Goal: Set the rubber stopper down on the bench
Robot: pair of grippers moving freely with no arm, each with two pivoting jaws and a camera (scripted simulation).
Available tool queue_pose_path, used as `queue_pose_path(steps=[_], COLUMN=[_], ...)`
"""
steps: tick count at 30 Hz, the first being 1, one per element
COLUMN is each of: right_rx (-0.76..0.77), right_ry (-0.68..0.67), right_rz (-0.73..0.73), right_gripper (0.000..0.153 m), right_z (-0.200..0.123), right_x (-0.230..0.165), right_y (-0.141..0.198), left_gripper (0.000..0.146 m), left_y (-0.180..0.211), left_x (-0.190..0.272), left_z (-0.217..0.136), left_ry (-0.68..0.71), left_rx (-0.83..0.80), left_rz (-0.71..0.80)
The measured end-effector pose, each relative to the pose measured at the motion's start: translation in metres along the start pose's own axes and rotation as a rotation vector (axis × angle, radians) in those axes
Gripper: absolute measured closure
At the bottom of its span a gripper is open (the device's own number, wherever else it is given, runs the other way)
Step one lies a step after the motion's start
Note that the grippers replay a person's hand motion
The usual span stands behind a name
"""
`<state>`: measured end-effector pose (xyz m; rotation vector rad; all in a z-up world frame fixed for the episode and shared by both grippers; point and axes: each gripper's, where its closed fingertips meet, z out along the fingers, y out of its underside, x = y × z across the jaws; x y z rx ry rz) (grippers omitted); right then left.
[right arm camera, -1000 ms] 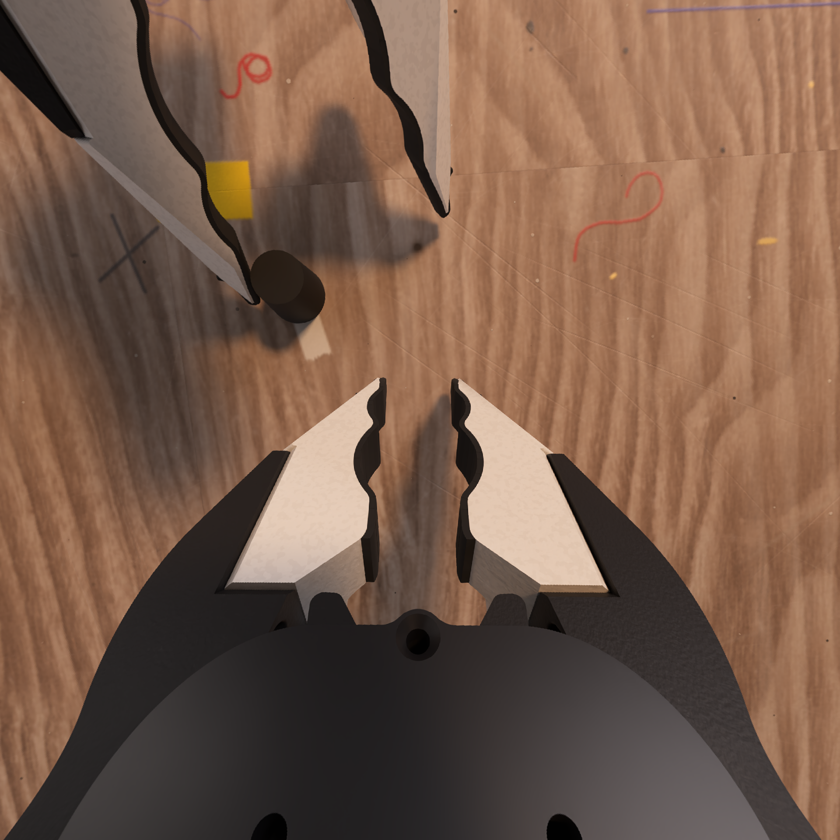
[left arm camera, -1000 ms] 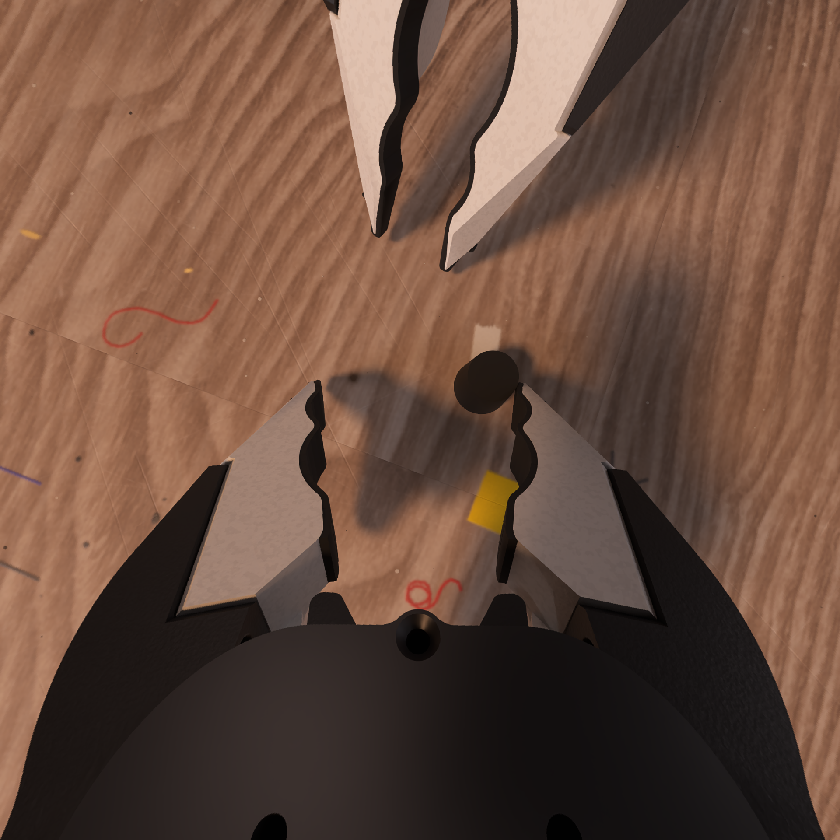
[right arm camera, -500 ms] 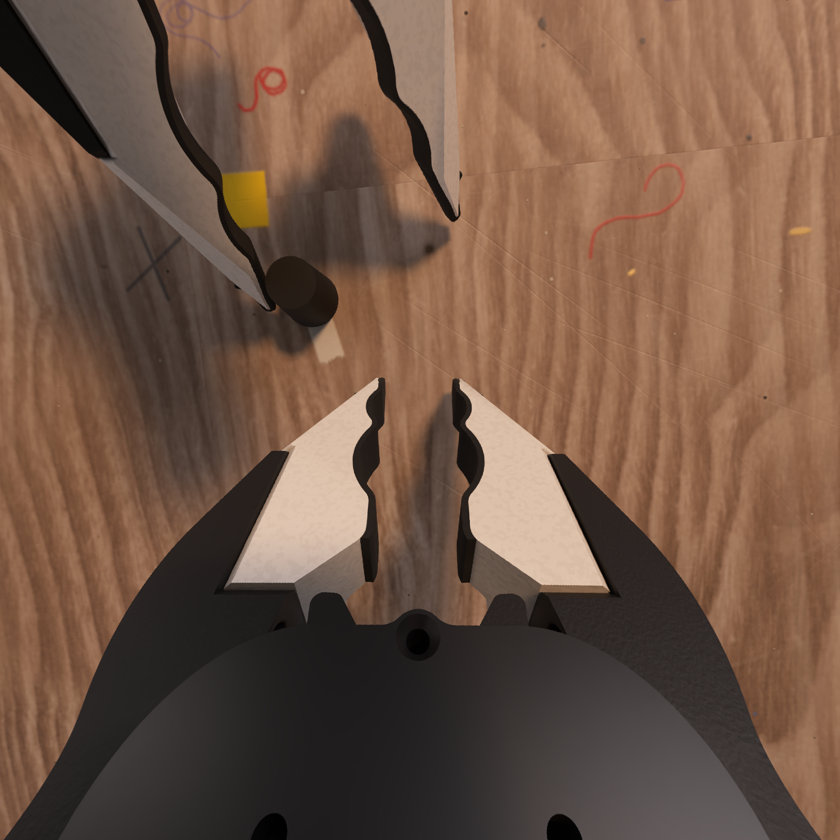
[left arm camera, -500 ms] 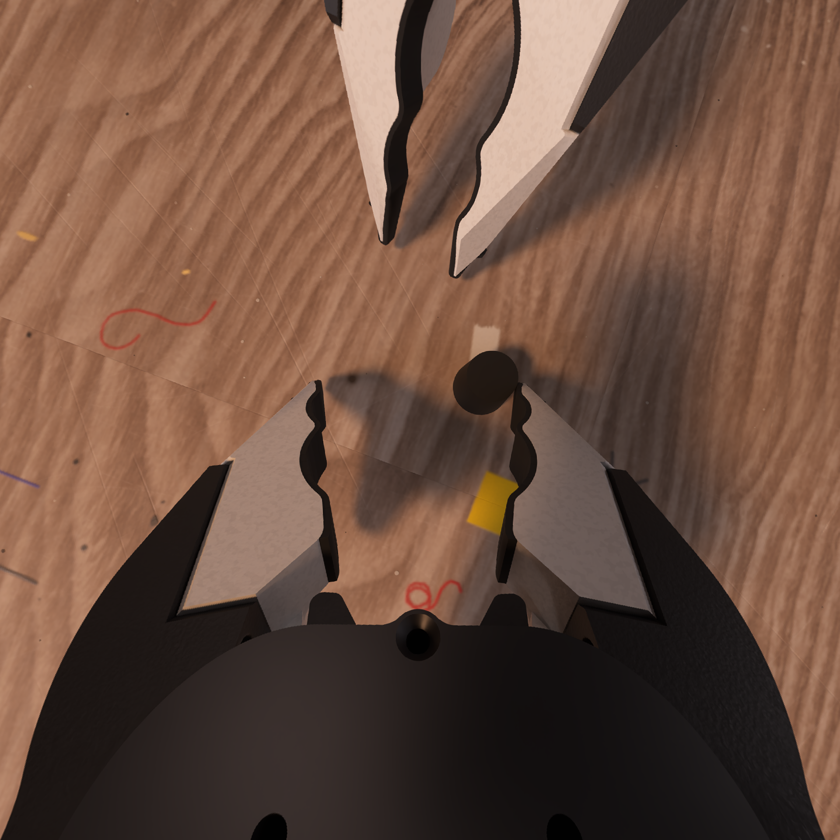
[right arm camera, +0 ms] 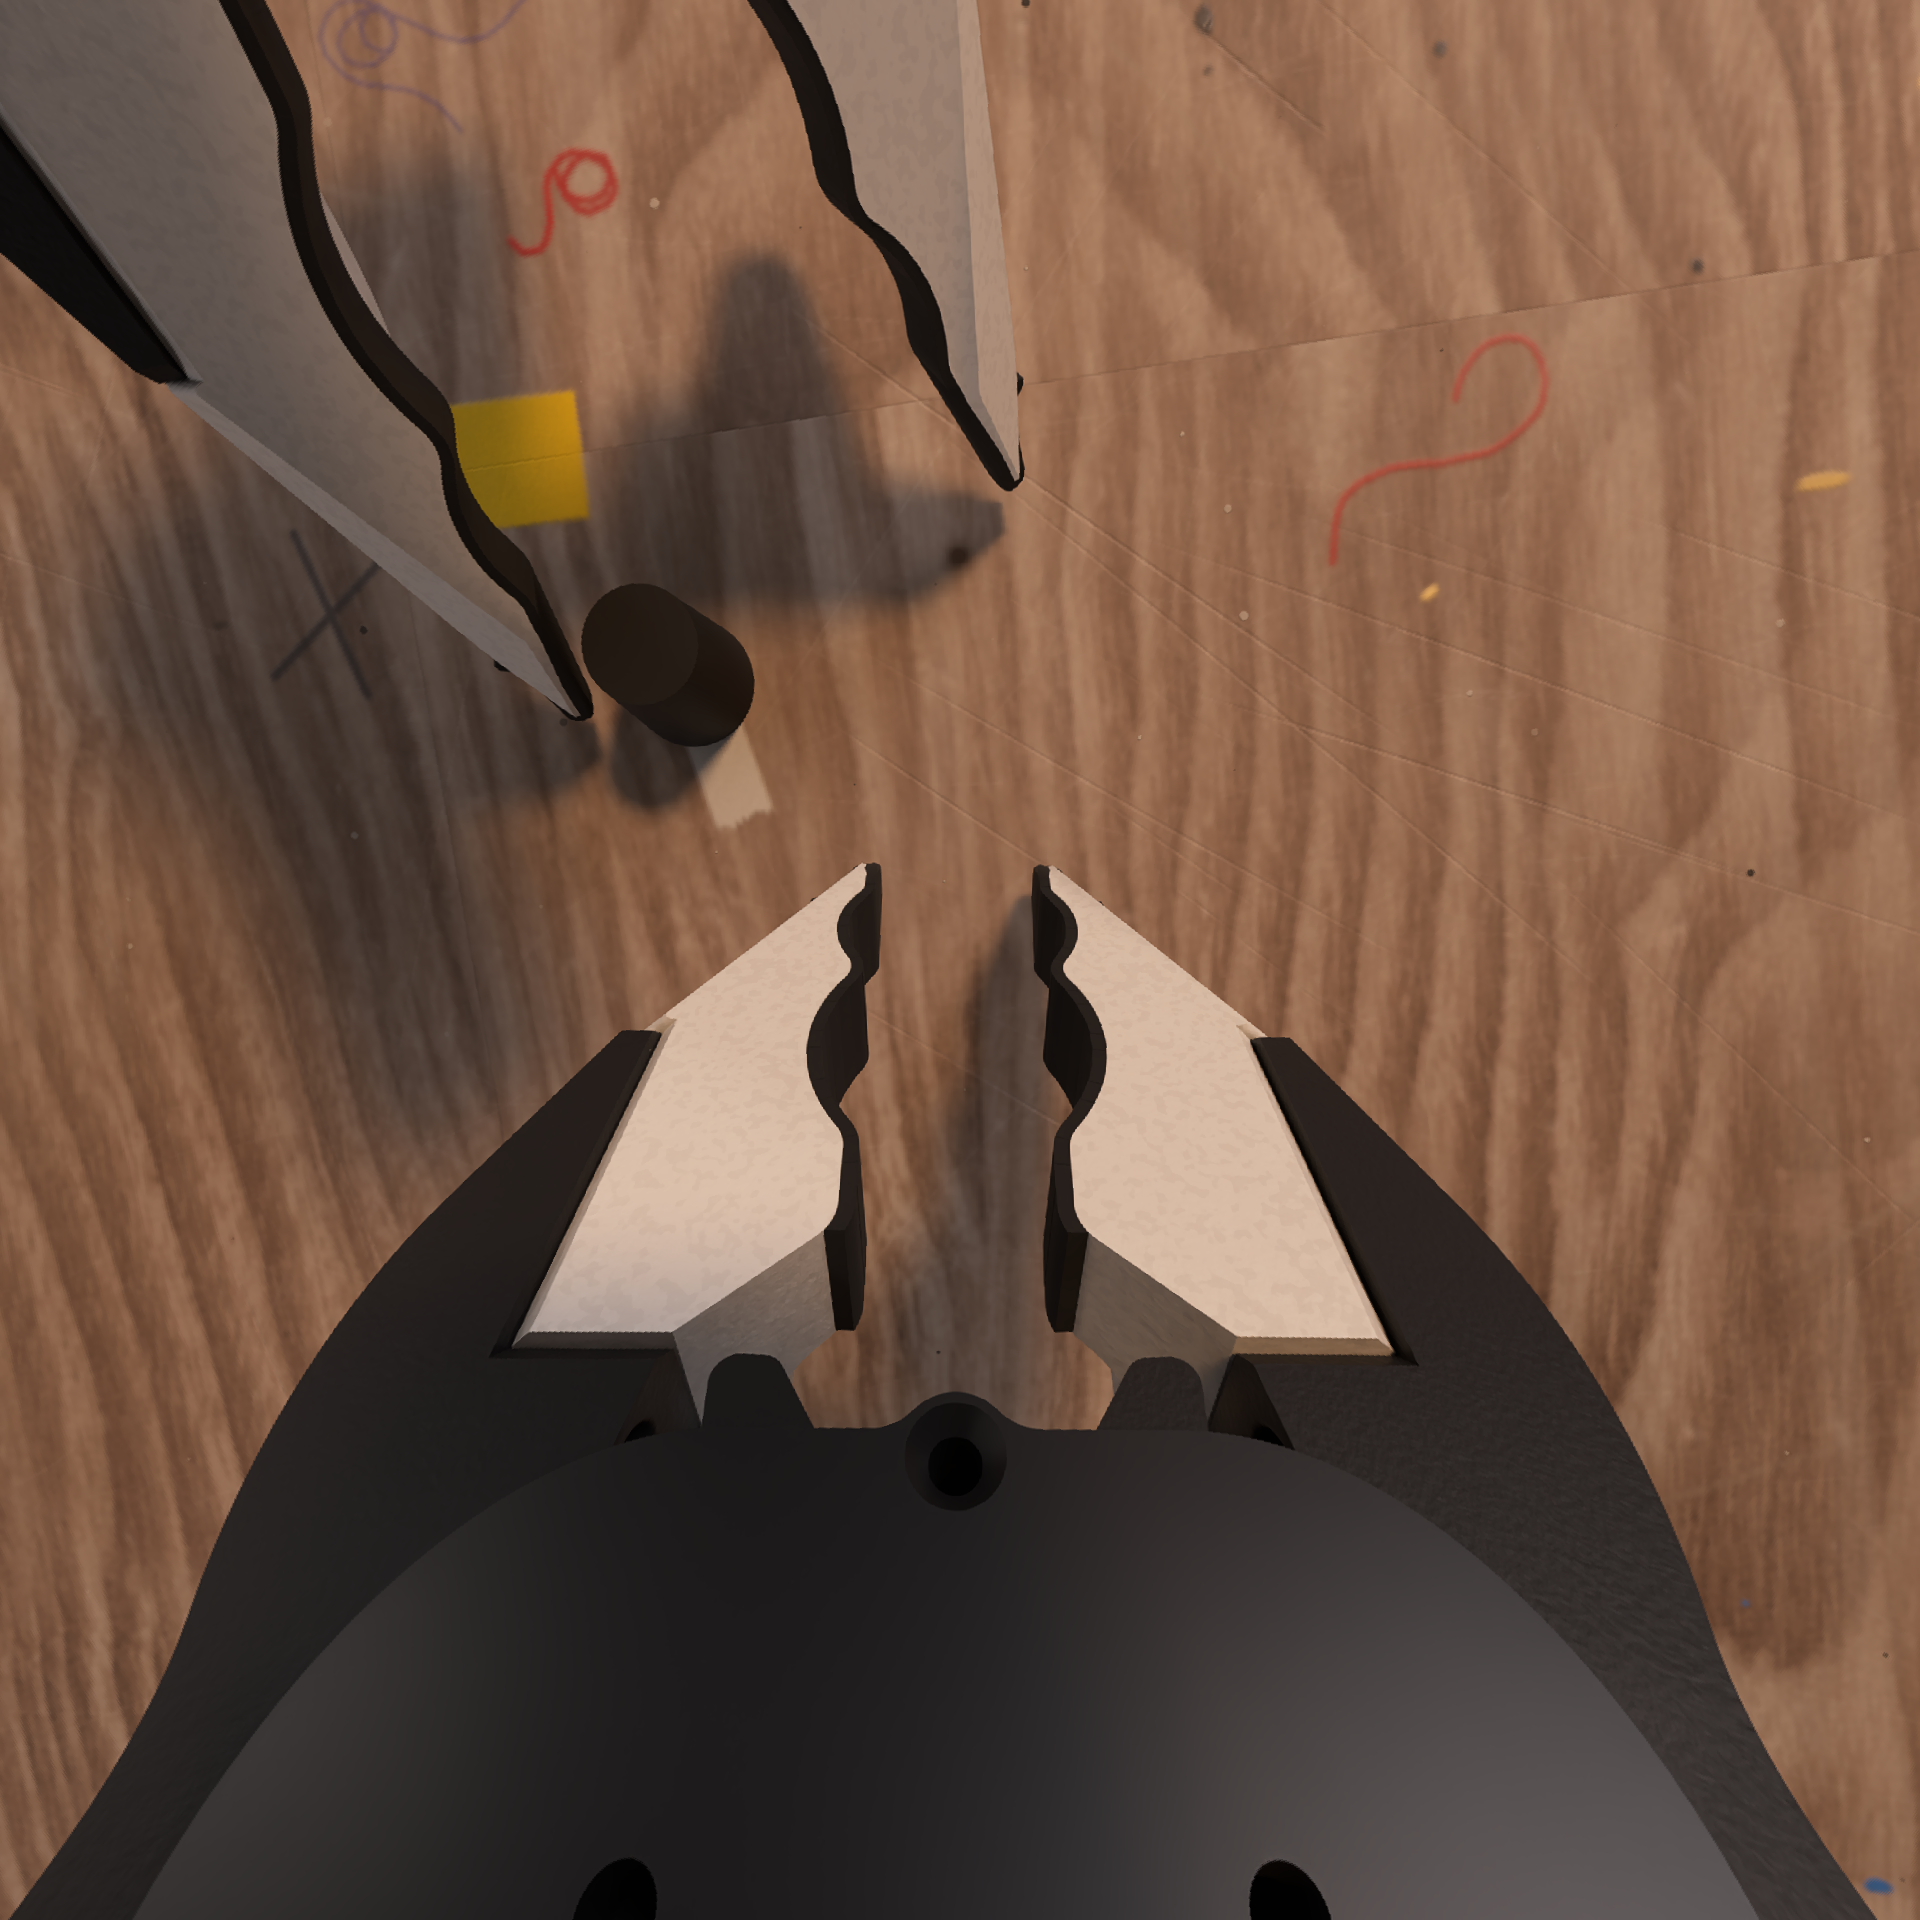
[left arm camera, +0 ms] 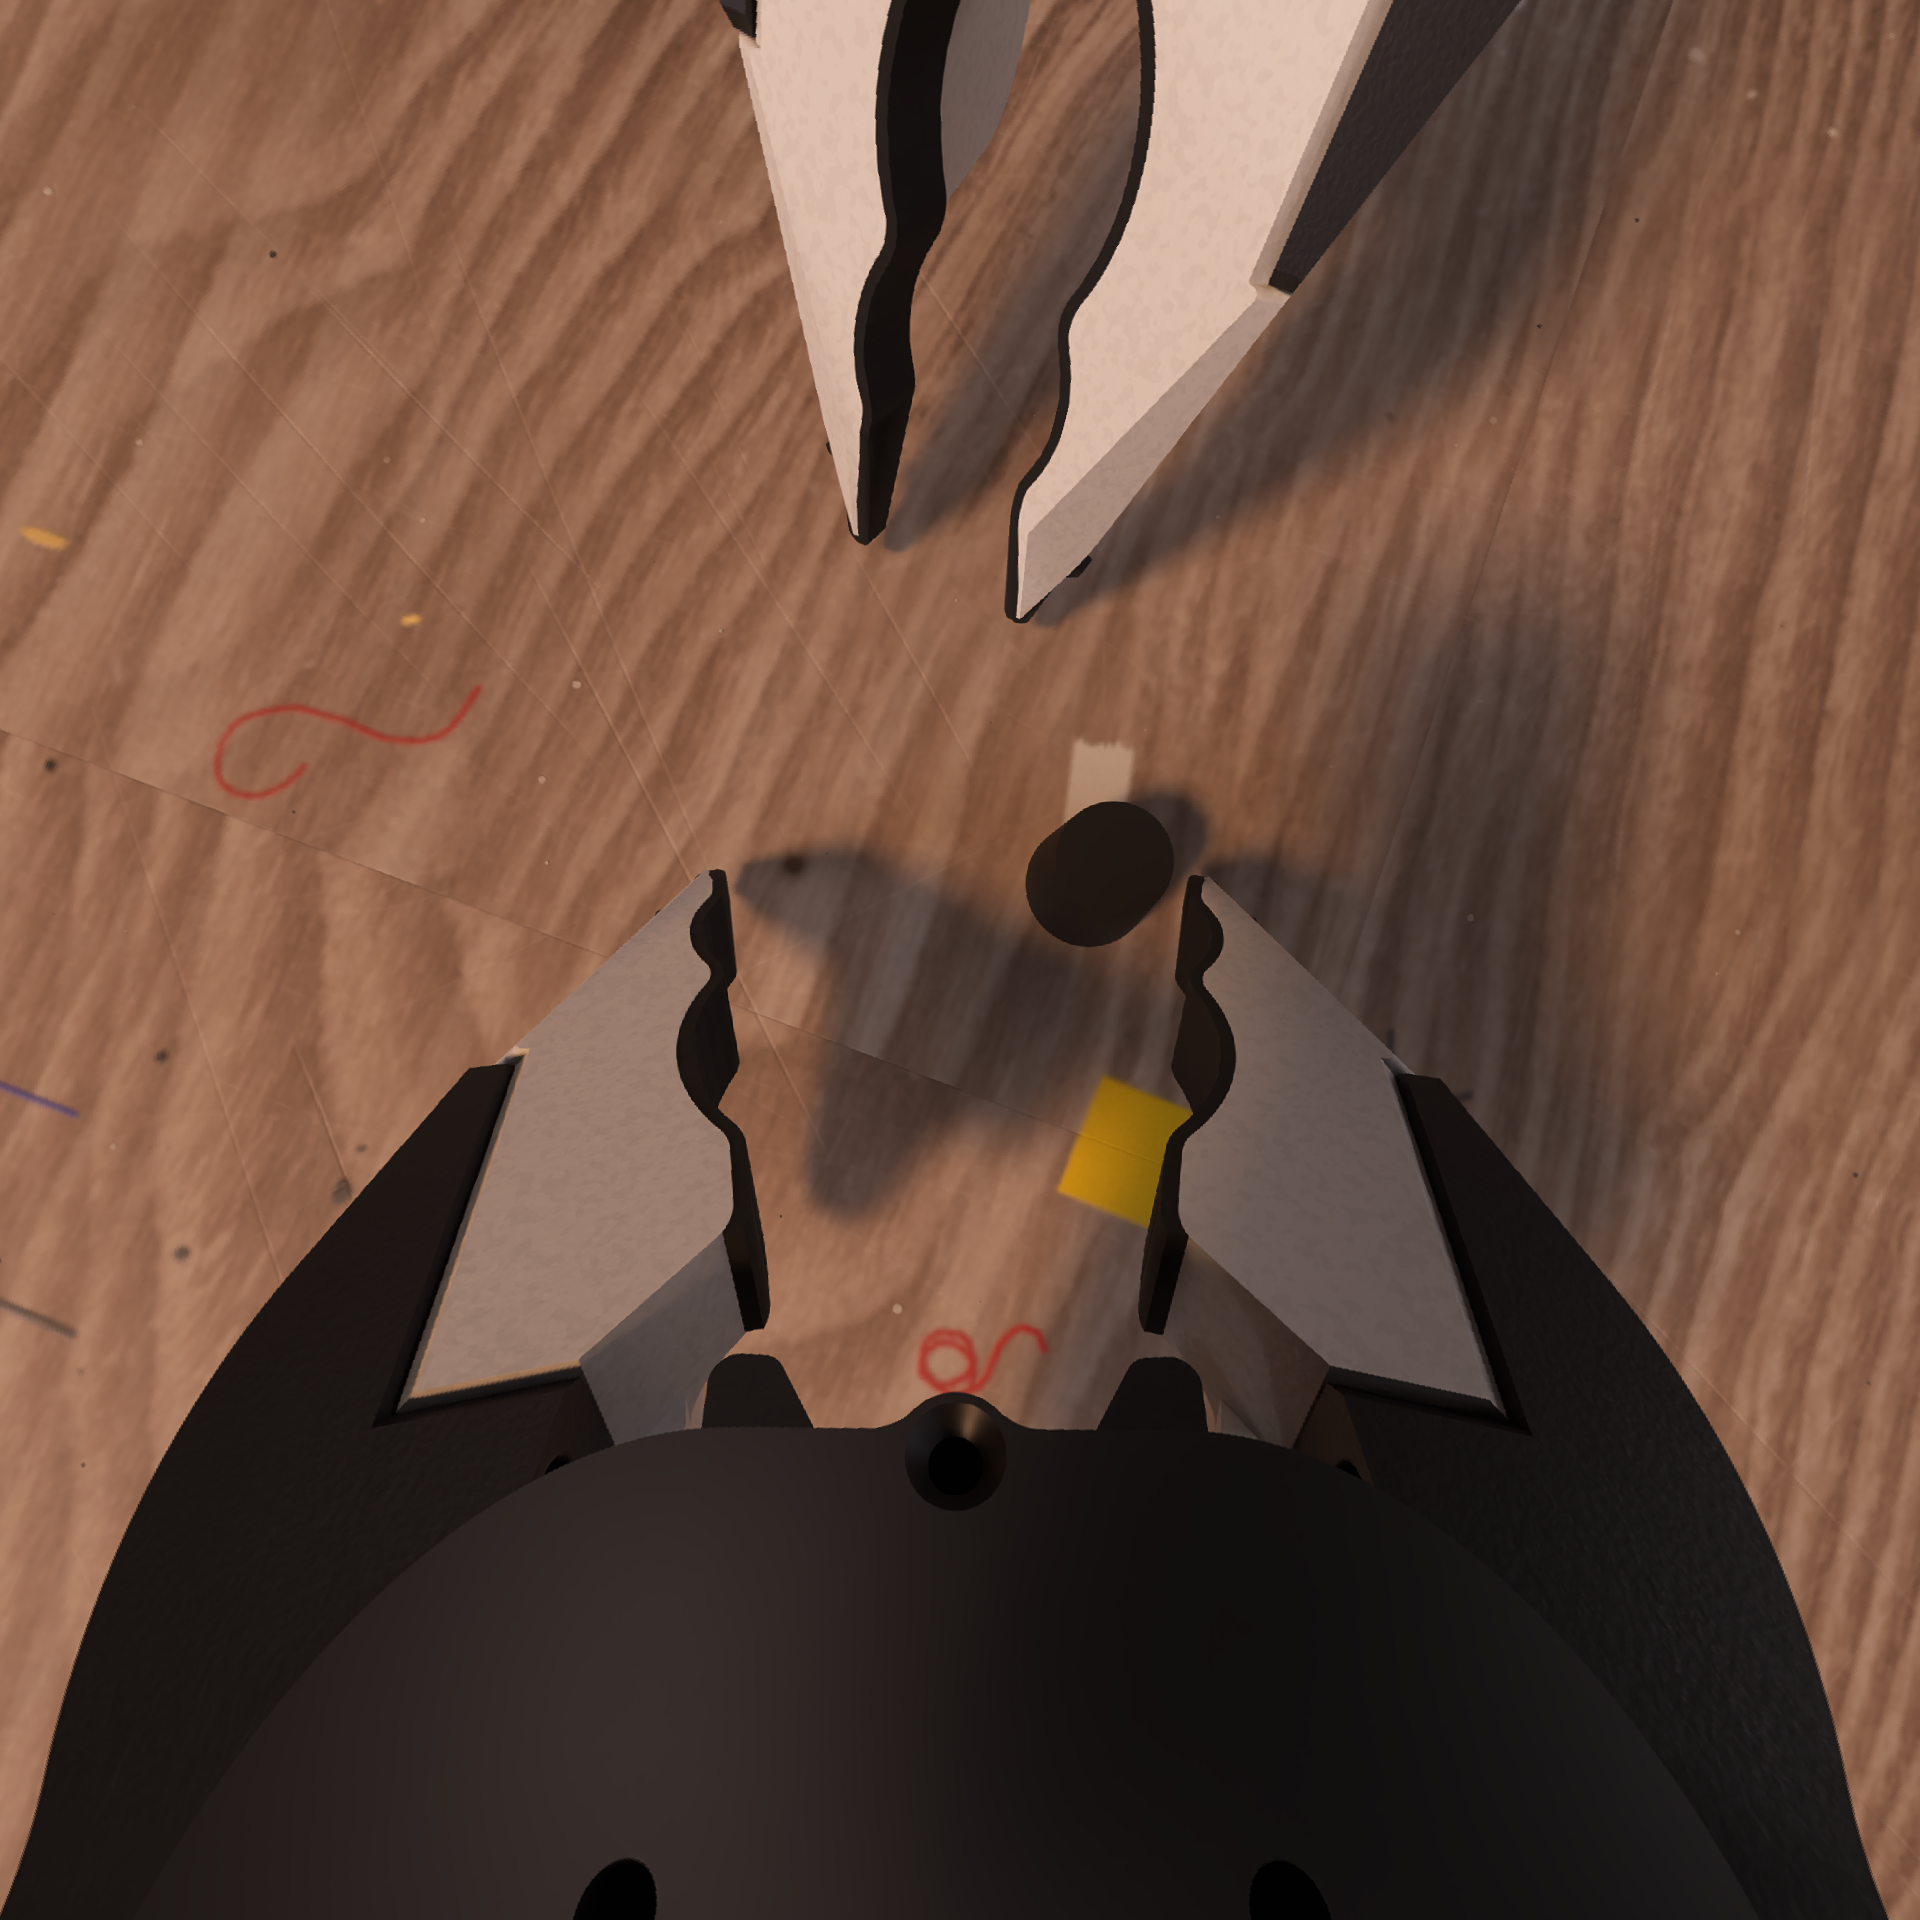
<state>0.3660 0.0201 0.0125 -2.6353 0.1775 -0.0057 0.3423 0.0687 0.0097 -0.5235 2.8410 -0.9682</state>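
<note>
– Fingers (left arm camera: 1299,1091) of our left gripper (left arm camera: 956,883) stand wide apart with nothing between them. Do we agree?

– We do. The stopper (left arm camera: 1096,873) lies just off the tip of one finger. We cannot tell whether they touch or are a hair apart, but it is not clamped.

– Where do we put it on the bench (left arm camera: 416,312)?

– No edge or corner shows in either view, so we cannot place it that way. We can go only by the marks: it lies on its side across the end of a pale tape strip (left arm camera: 1099,774), its shadow snug under it. A yellow square (left arm camera: 1122,1153) is near, and a red scribble (left arm camera: 982,1356) lies beyond that.

– And our right gripper (right arm camera: 956,871)?

– It hangs opposite, well clear of the stopper, with a narrow gap between its fingers and nothing held.

– So which step are we in?

– We judge the release done and the setting-down all but finished. What is left is to draw away.

– What does that call for?

– We should lift the left straight up and back, away from the stopper. We must not sweep sideways, because that near finger could nudge it. It is round and on its side, so we expect it would roll. The right has no need to come in.
</note>
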Motion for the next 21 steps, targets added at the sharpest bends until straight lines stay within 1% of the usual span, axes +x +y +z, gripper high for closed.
queue_pose_path(steps=[15,21], right_rx=[-0.009,0.028], right_ry=[0.01,0.029], right_rz=[-0.013,-0.007], right_gripper=[0.121,0.121], right_z=[-0.0006,-0.0052], right_x=[-0.0009,0.0021], right_y=[-0.0008,-0.0067], left_gripper=[0.059,0.059], left_y=[0.0001,0.0001], left_x=[0.0002,0.0002], left_z=[-0.0001,0.0], left_ry=[0.0,0.0], left_rx=[0.0,0.0], left_rz=[0.002,0.003])
